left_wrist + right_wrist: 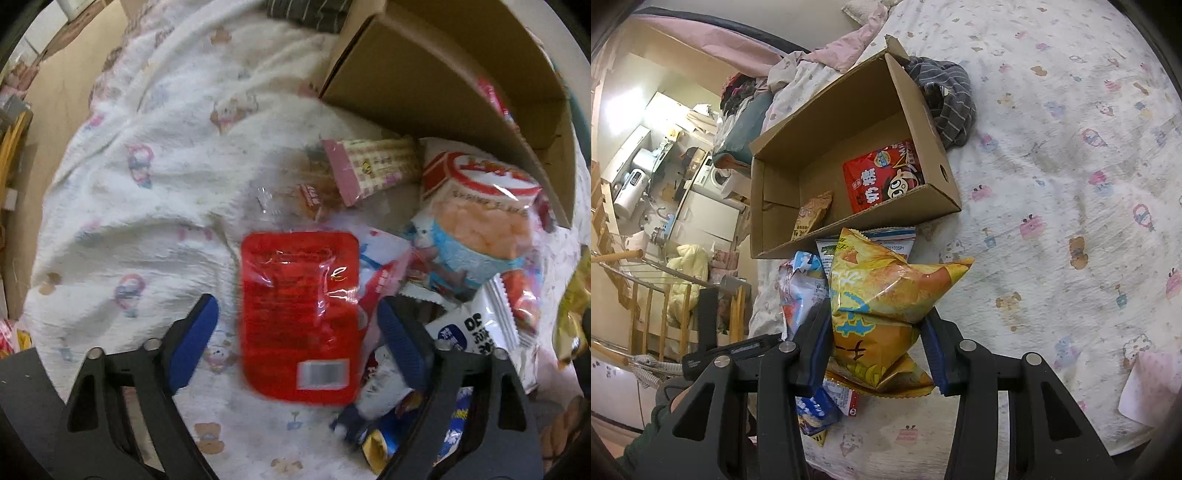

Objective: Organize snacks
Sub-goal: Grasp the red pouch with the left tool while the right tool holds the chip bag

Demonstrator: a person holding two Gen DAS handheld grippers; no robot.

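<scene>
My left gripper [297,314] is open, its blue-padded fingers either side of a flat red packet [299,314] lying on the white printed bedsheet [147,166]. To its right is a pile of snacks: a pink box [369,170], a red-and-white puffed bag [480,206] and a white packet [476,332]. My right gripper [875,321] is shut on a yellow chip bag [886,295], held above more snack packets. Beyond it an open cardboard box [923,122] holds a red packet [886,173] and a small brown packet [812,214].
The cardboard box [424,74] fills the upper right of the left wrist view. A grey striped cloth [945,96] lies behind the box. A wooden railing [665,295] and room furniture sit past the bed's left edge. A pale paper [1148,387] lies at right.
</scene>
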